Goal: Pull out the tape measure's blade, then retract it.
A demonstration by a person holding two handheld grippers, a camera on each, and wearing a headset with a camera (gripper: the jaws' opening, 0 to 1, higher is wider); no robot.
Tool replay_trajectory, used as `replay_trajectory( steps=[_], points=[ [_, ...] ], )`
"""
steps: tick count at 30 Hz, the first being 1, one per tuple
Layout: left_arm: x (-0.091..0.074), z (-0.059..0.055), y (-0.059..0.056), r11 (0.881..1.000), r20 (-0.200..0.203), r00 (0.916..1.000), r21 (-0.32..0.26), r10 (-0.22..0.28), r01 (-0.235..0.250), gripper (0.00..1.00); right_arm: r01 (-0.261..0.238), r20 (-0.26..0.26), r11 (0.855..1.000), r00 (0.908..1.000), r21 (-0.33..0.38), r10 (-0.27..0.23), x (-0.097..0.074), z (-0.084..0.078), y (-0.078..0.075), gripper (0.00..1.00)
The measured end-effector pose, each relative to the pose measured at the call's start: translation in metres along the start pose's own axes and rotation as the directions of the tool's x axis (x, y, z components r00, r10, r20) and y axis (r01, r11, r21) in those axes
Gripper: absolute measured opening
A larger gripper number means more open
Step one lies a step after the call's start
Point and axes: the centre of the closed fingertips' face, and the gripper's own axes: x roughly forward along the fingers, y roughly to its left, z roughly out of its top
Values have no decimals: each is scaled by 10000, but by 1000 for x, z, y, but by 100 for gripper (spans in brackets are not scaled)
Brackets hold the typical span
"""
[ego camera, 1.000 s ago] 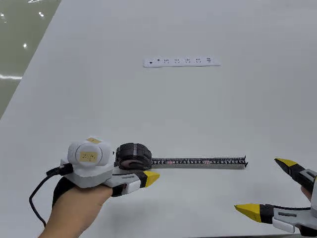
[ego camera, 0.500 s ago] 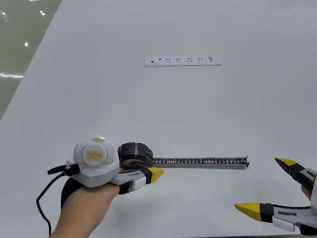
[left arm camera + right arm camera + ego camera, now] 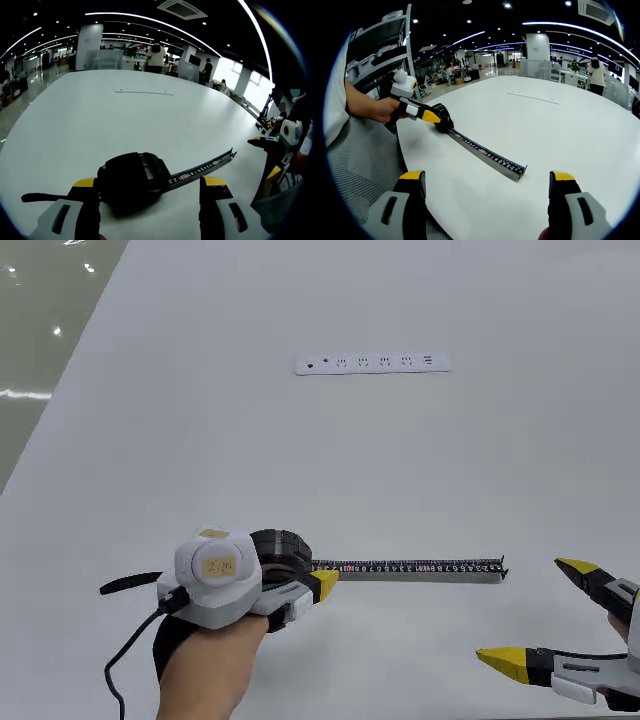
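Observation:
A black tape measure case (image 3: 283, 552) lies on the white table (image 3: 300, 460), near its front edge. The blade (image 3: 420, 568) runs out flat to the right and ends in a hook. My left gripper (image 3: 305, 570) is open, with its yellow-tipped jaws on either side of the case (image 3: 132, 180); the blade (image 3: 200, 170) leaves between them. My right gripper (image 3: 533, 610) is open at the lower right and holds nothing. It stands a little short of the blade's hook end (image 3: 517, 172). The right gripper view also shows the case (image 3: 442, 117) and the left gripper (image 3: 427, 116).
A white power strip (image 3: 372, 363) lies flat at the far middle of the table. The table's left edge borders a glossy green floor (image 3: 40, 330). A black cable (image 3: 125, 660) trails from the left gripper. People and desks stand far behind.
My left gripper has slid right along the case, so its yellow tip now reaches past the case's front. The right gripper, the case and the blade have stayed put.

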Motion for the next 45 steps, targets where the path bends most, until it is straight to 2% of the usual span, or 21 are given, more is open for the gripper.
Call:
replay_trajectory(
  steps=[9, 14, 23, 29, 36, 45],
  points=[
    [6, 0, 3, 9982, 212, 9980, -73, 599, -597, 78, -167, -52, 9998, 9998, -86, 166, 4, -1, 3, 95],
    [6, 1, 8, 9941, 443, 9935, -304, 1051, -1038, 74, -263, -184, 9994, 9995, -225, 259, 6, -2, 1, 94],
    [7, 1, 17, 9872, 526, 9879, -724, 1461, -1422, 67, -312, -390, 9982, 9988, -520, 292, 11, -6, -4, 92],
    [10, -3, 19, 9846, 352, 9873, -880, 1547, -1512, 65, -393, -462, 9976, 9983, -578, 366, 13, -8, -7, 91],
    [9, -1, 22, 9793, 427, 9850, -1226, 1673, -1610, 62, -450, -500, 9972, 9979, -592, 420, 15, -7, -9, 90],
    [10, -1, 22, 9788, 392, 9840, -1171, 1736, -1680, 61, -466, -430, 9975, 9981, -538, 443, 17, -8, -10, 89]
  ],
)
